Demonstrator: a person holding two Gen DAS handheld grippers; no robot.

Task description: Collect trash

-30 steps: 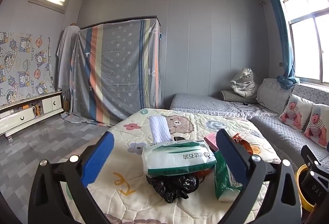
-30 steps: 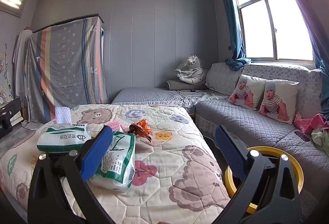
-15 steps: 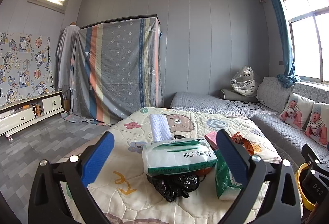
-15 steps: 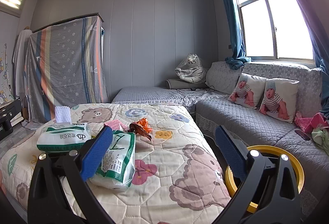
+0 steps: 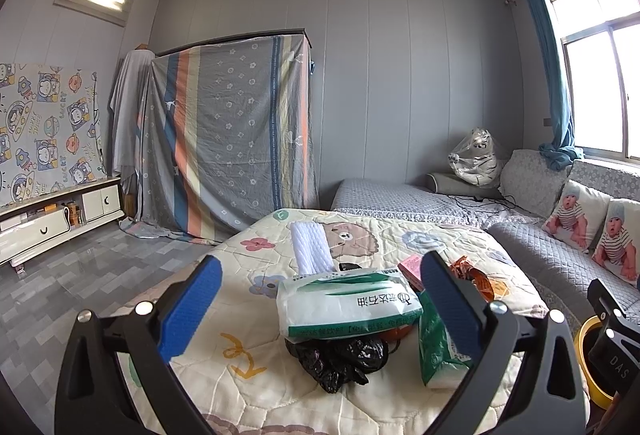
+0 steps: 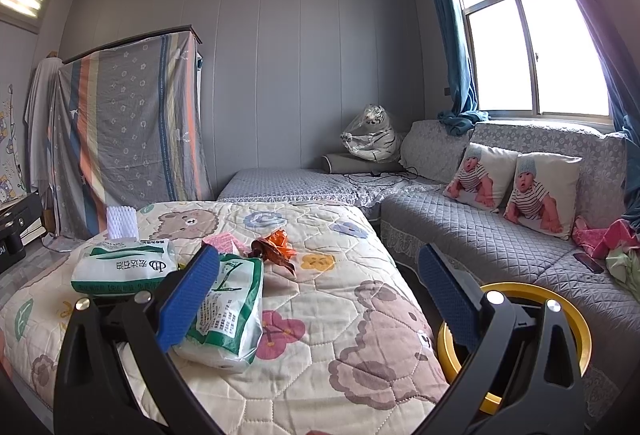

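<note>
Hovering over the quilt-covered counter point(image 5: 248, 351), the left tool point(image 5: 320, 305) is sitting with its blue pads spread wide and nothing pinched between them. Right ahead of it, a white and green tissue pack point(image 5: 348, 305) is lying across a crumpled black plastic bag point(image 5: 340, 357), which is poking out underneath toward the tool. A second green tissue pack point(image 5: 438, 349) is standing just inside the right pad, partly hidden by it. Beyond those, a pink box point(image 5: 412, 267) and an orange wrapper point(image 5: 474, 277) are lying close together, and a white foam net sleeve point(image 5: 310, 247) is resting farther ahead on the bear print.

The right tool point(image 6: 318, 297) is hanging open too, gripping nothing. Its left pad is covering part of the second green tissue pack point(image 6: 232, 315), with the white and green tissue pack point(image 6: 124, 267) off to the left of that. The orange wrapper point(image 6: 276, 245) is lying ahead between the pads, next to the pink box point(image 6: 224, 240). A yellow bin point(image 6: 516, 345) is sitting behind the right pad, beside the counter, by the grey sofa point(image 6: 472, 235)
</note>
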